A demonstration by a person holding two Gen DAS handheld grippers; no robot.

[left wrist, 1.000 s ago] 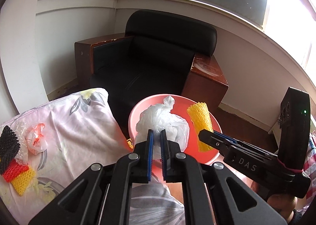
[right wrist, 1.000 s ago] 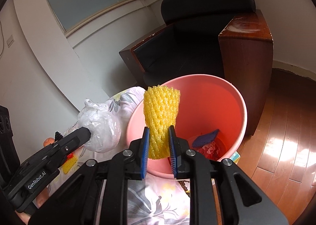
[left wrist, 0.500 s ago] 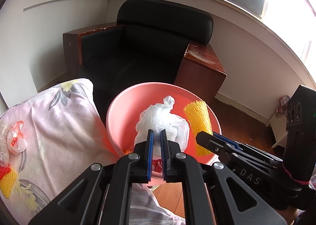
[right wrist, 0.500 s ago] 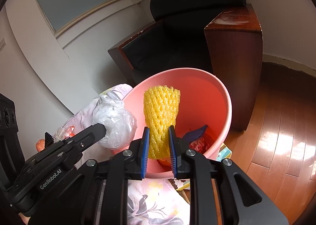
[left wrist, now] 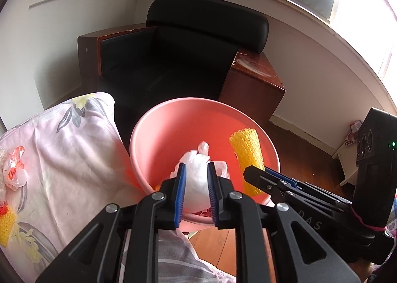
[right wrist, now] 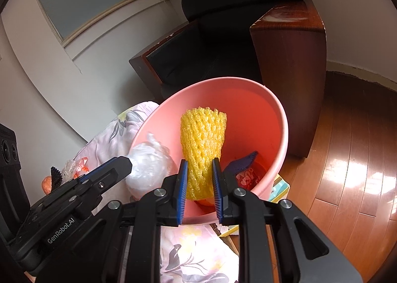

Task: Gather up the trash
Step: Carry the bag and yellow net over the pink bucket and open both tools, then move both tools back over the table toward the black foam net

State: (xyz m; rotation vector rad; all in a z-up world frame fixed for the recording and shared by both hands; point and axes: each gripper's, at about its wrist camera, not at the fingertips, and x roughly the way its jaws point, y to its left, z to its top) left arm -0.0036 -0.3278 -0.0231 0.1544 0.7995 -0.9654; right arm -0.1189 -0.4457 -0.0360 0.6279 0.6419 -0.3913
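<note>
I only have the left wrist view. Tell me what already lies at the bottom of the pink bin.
Observer: A dark blue foam net and a red printed wrapper lie at the bottom of the pink bin.
Operator: Check the right tool's grip for me.
Observer: The right tool has both pads pressed on the lower part of the yellow foam net, which stands upright over the bin's opening.
Operator: Report anything on the floor by the bin.
Observer: A teal and yellow box sits at the bin's base, partly hidden behind it.
</note>
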